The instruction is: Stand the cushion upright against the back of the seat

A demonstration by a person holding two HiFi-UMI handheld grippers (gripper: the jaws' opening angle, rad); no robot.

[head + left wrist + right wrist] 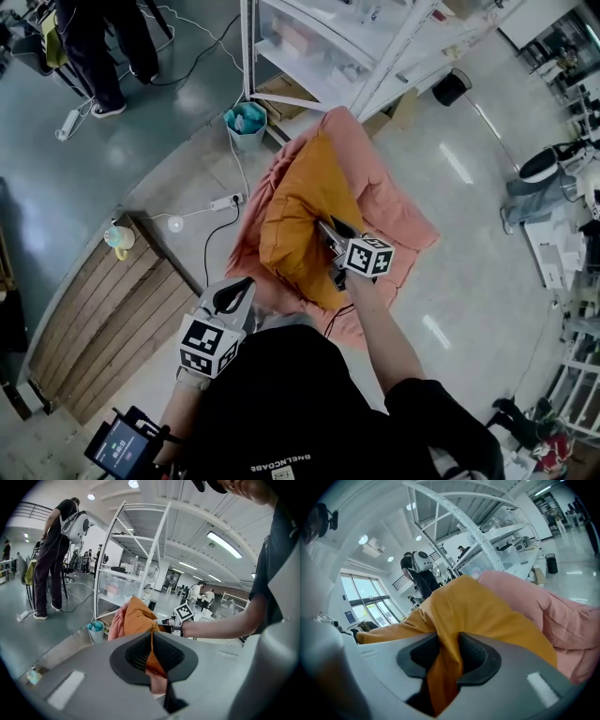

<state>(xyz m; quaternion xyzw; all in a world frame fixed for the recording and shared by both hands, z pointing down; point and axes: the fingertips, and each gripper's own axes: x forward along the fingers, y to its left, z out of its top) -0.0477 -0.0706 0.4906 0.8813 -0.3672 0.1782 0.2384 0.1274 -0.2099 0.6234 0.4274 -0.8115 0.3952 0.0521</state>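
My right claw [330,229] is clamped on a fold of the one orange cushion [298,211], at its near right edge. The cushion lies on the single pink-covered seat [398,220] with its long axis running near to far, so I judge the lift goes toward the far back. My left claw [238,289], closed on nothing, hangs at the near left, clear of it.

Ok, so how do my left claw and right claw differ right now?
The right claw is clamped on a fold of the orange cushion; the left claw holds nothing, its jaws together. The right claw reaches out over the pink-covered seat; the left claw hangs back near the person's body, short of the cushion. Both point toward the cushion and slightly downward.
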